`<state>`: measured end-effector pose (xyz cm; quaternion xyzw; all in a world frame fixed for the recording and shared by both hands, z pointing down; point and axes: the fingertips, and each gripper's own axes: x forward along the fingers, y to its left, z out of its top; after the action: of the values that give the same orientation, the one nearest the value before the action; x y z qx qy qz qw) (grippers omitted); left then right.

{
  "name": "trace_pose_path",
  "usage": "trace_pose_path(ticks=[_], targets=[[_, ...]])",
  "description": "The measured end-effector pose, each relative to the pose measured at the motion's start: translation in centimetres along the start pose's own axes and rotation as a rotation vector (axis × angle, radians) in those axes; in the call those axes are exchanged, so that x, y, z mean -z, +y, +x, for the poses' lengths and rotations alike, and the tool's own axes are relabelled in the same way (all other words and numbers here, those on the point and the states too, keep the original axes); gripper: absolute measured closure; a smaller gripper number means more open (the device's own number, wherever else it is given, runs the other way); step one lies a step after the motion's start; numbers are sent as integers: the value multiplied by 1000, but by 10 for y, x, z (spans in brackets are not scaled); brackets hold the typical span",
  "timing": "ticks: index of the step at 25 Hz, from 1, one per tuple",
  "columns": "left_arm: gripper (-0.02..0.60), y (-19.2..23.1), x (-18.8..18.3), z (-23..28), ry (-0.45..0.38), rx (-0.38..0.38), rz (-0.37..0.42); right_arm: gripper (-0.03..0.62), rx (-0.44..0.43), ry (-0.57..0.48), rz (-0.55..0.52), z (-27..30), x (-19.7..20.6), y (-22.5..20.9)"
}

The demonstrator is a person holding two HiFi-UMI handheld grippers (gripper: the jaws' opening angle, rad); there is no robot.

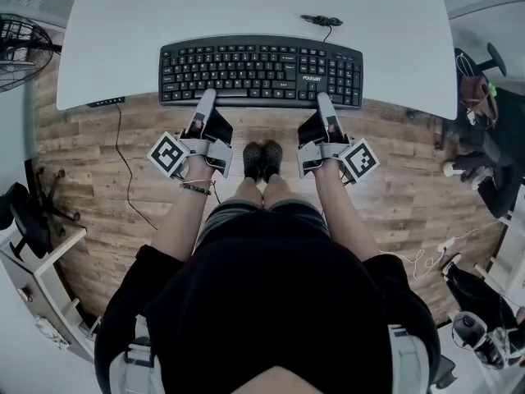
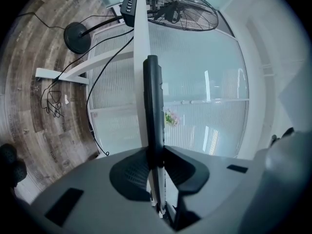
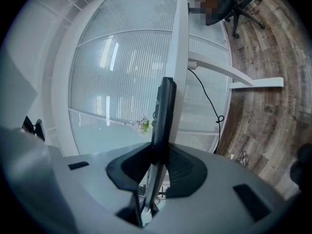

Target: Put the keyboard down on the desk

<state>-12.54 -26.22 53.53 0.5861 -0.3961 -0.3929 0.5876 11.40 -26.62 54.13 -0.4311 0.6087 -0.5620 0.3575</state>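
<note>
To the far left of the left hand-held gripper [image 1: 206, 98], a standing fan [image 1: 18, 41] is on the wooden floor [image 1: 123, 220], well apart from it. The left hand-held gripper points level toward the table [image 1: 246, 6]. Its jaws are closed on the near edge of the black keyboard [image 1: 261, 71], at the left part of that edge. In the left gripper view the pads [image 2: 131, 174] press on the thin keyboard [image 2: 152, 106] from both sides. The white slab of the table [image 2: 140, 57] is directly beside it. I cannot tell if the keyboard already rests on the top.

Past both grippers the keyboard lies along the table's near edge, and its own front edge is about even with it. Beyond the keyboard the white top is wide and bare. Only a small black cable end [image 1: 321, 20] lies there, near the right back corner.

Between the two grippers the keyboard's front edge is free. Below it are the open floor and the person's shoes [image 1: 262, 158].

The right hand-held gripper [image 1: 323, 101] is also level and grips the same front edge at the right part. Its jaws are clamped on the keyboard [image 3: 165, 116], with the table edge [image 3: 180, 43] just behind. Further right of it there is an office chair [image 3: 234, 4] on the floor, well apart.
</note>
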Motion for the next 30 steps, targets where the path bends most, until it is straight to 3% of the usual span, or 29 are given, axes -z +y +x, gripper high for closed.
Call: trace_pose_path(ticks=[19,30], targets=[[494,2,0,-2,8,-14,-8,503,18,10,-13,1,-1,-1],[391,12,-1,-2,33,-65,5,468,38,32,-24,4,-2,-2]])
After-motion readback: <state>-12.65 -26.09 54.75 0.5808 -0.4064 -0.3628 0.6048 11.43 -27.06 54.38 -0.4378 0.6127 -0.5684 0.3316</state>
